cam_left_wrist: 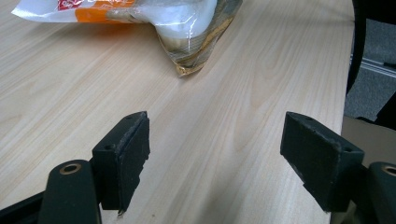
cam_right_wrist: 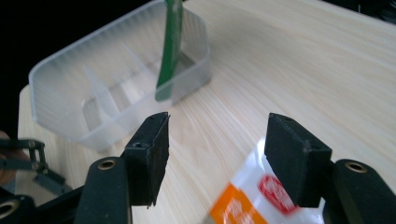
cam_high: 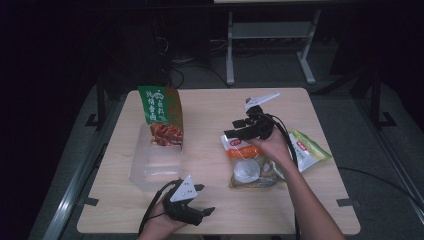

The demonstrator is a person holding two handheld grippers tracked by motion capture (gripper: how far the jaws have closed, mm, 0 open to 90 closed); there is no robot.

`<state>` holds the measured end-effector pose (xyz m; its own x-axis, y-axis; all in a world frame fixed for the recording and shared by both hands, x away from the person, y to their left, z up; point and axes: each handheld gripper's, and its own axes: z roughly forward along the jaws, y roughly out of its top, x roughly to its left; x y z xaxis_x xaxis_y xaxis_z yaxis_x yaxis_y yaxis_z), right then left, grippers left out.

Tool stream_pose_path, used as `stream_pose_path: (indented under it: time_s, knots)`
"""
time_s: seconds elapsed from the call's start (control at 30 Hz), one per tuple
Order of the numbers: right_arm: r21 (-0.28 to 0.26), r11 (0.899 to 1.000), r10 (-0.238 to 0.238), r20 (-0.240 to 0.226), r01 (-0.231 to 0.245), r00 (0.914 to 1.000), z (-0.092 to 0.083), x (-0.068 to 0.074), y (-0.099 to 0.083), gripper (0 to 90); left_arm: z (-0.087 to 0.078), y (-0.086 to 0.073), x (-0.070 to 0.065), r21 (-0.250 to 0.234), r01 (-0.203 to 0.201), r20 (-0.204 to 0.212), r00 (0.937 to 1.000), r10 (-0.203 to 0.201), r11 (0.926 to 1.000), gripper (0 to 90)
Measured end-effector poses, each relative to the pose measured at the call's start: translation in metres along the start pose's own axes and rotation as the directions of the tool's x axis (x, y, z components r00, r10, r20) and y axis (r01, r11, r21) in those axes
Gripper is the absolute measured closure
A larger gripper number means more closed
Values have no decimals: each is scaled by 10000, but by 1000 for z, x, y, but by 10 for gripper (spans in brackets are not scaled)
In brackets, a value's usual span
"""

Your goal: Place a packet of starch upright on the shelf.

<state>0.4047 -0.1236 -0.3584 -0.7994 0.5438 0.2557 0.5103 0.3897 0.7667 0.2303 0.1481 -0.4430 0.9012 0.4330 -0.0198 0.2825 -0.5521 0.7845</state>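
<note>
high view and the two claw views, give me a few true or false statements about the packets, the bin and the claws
1. The green packet stands upright in the clear plastic bin. True.
2. The right claw is shut on the orange and white packet. False: its jaws stand open above the packet with nothing between them.
3. The left claw is open over bare table. True.
4. The bin sits at the table's right edge. False: it sits on the left half.
5. A light green packet lies right of the person's right hand. True.
</note>
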Motion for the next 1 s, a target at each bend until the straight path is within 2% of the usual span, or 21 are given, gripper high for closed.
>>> stream_pose_path:
  time_s: [0.27,0.37,0.43,0.5,0.7,0.83,1.0]
  knots:
    - [207,9996,189,427,-198,9989,-20,-7,-17,389,0,-1,-1,-37,67,-8,10000,-67,10000,236]
    - [473,9986,218,603,-246,9979,-25,-10,-23,376,0,-1,0,-55,-1,-19,10000,1,10000,236]
    - [416,9989,205,707,-235,9973,-30,-11,-27,383,0,-1,-1,-92,12,-29,10000,-13,10000,236]
    - [520,9977,391,761,-431,9963,-34,-12,-32,382,0,-1,-1,-49,60,-13,10000,-60,10000,236]
    - [802,9947,558,1047,-643,9929,-42,-18,-44,374,0,0,-2,-4,-32,-27,10000,32,10000,236]
    - [737,9954,527,1185,-617,9916,-46,-19,-49,379,0,-1,-2,6,-39,-35,10000,39,10000,236]
    - [900,9905,906,1422,-1040,9857,-50,-28,-63,373,1,-1,-2,-8,-11,-26,10000,11,10000,236]
